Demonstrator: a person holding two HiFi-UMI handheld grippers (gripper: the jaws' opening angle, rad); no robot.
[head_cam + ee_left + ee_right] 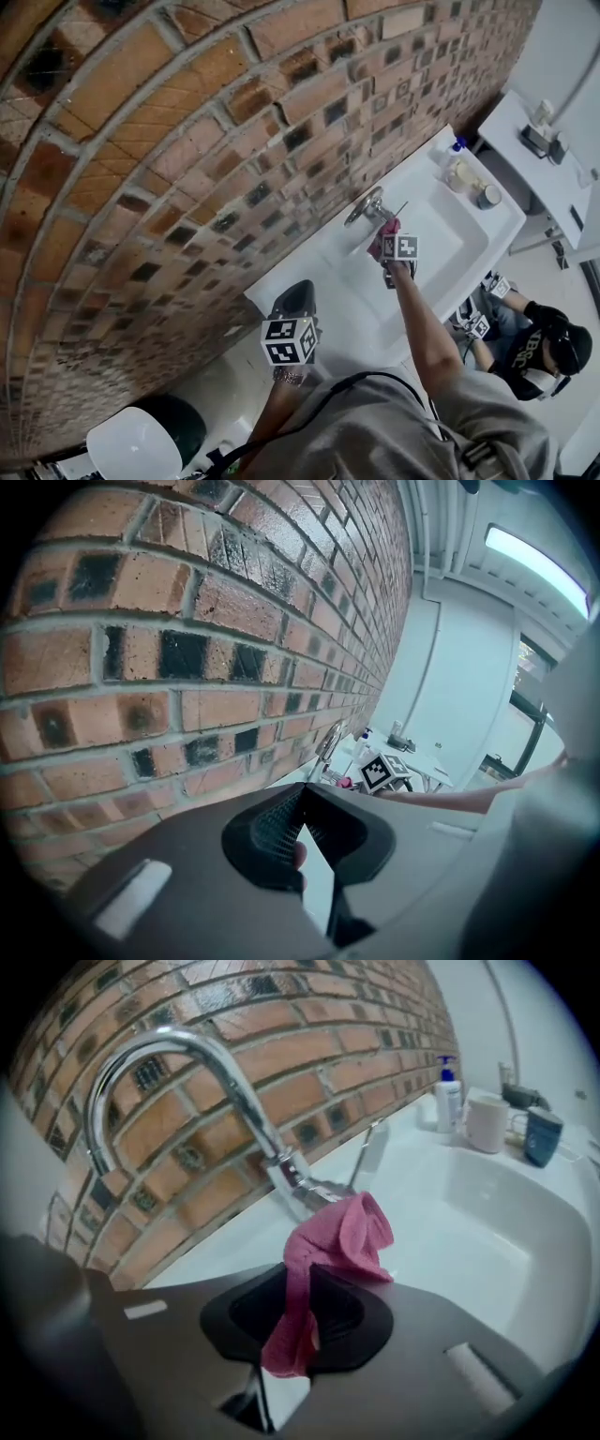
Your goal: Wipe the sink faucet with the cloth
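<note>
right arm (424,323) is extending forward and nearly straight, bare below a grey sleeve (487,412). it is carrying the right gripper (386,246) out ahead of the body, marker cube (400,247) facing up. in the right gripper view its jaws are pressing together on a pink cloth (328,1251), which is bunching above them and hanging through below. left forearm (270,412) is bending upward close to the torso and holding the left gripper (296,298) well back from the right one. its jaws are meeting at the tips with nothing between them. a fingertip (298,855) is showing behind the jaws.
</note>
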